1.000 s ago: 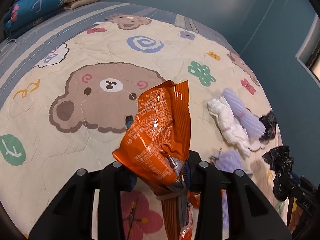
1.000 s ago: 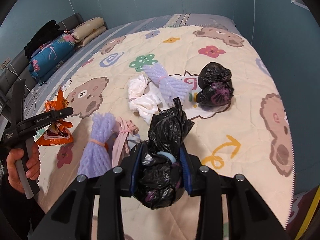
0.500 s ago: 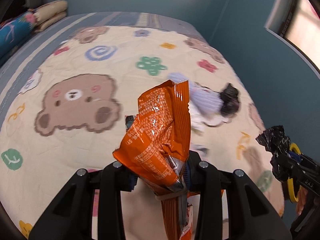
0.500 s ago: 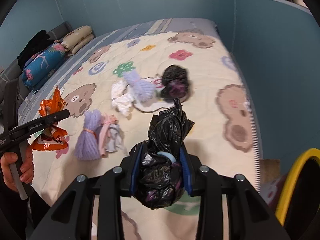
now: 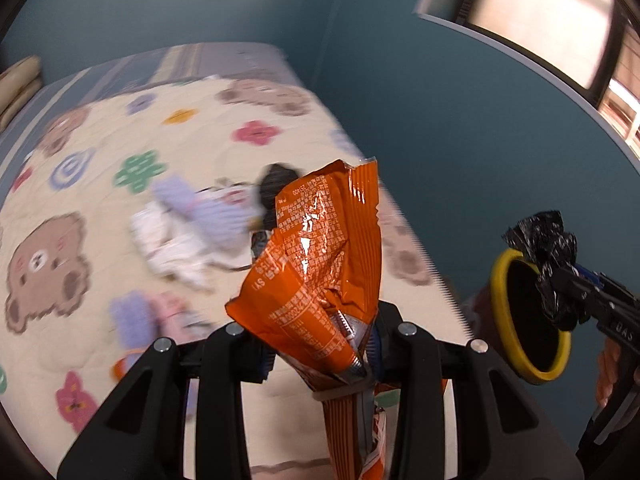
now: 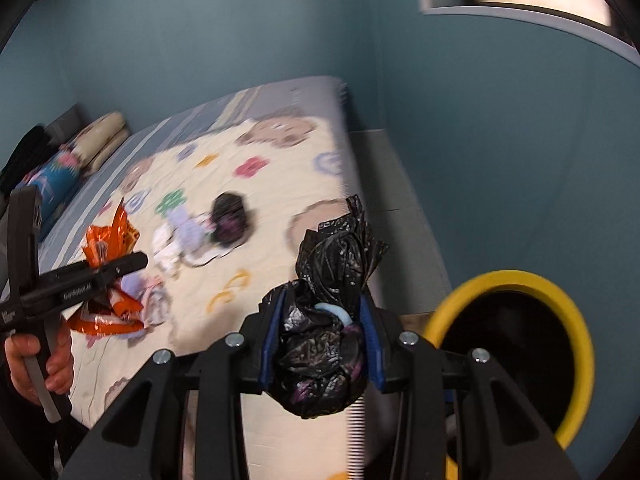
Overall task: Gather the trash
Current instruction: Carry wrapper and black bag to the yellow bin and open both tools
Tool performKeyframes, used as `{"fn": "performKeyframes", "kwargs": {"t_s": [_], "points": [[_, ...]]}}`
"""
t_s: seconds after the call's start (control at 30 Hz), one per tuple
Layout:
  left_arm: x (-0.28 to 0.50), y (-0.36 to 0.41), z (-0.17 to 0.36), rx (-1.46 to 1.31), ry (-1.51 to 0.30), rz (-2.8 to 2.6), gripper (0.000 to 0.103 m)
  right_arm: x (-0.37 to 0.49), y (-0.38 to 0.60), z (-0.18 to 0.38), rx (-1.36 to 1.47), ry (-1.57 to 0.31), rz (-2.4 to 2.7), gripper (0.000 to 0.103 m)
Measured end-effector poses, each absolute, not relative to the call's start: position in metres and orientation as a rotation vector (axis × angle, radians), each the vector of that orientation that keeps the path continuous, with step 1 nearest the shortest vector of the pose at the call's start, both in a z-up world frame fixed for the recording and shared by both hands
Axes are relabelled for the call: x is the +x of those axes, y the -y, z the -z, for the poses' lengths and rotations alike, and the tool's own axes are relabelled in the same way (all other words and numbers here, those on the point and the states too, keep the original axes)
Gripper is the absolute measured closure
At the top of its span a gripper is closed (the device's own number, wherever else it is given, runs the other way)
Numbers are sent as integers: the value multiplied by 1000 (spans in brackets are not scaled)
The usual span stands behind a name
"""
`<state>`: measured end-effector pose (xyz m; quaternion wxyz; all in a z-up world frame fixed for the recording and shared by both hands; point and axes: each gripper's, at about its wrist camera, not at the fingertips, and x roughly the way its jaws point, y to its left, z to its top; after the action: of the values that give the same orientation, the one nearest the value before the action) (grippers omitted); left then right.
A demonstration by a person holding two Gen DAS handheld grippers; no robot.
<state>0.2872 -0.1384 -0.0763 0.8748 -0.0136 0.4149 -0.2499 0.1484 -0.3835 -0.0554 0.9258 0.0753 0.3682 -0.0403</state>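
Note:
My left gripper (image 5: 320,348) is shut on a crumpled orange snack wrapper (image 5: 316,264), held up above the bed's near edge; the same wrapper (image 6: 108,280) and left gripper (image 6: 128,262) show at the left of the right wrist view. My right gripper (image 6: 322,344) is shut on a knotted black plastic bag (image 6: 328,320), and in the left wrist view that black bag (image 5: 552,264) hangs in front of a yellow-rimmed bin (image 5: 500,280). The yellow-rimmed bin (image 6: 576,320) stands on the floor to the right of the bed, just right of the black bag.
Blurred on the bear-patterned quilt (image 6: 280,176) lie white and purple bundles (image 5: 188,220), another black bag (image 6: 230,218) and a purple and pink bundle (image 5: 144,316). Pillows (image 6: 60,168) sit at the bed's far left. A teal wall and a window (image 5: 560,20) close the right side.
Both grippers have swung to the right and upward, away from the middle of the bed, each keeping its load. The yellow-rimmed bin has come into both views.

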Motion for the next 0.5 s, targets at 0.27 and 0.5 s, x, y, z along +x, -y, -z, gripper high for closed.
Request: {"fn": "performKeyframes", "kwargs": {"t_s": [0.27, 0.5], "points": [[273, 226, 62, -1, -852, 651, 69, 110, 455, 29, 227, -667, 243, 69], [254, 298, 55, 28, -842, 766, 69, 87, 502, 23, 271, -642, 330, 69]]}}
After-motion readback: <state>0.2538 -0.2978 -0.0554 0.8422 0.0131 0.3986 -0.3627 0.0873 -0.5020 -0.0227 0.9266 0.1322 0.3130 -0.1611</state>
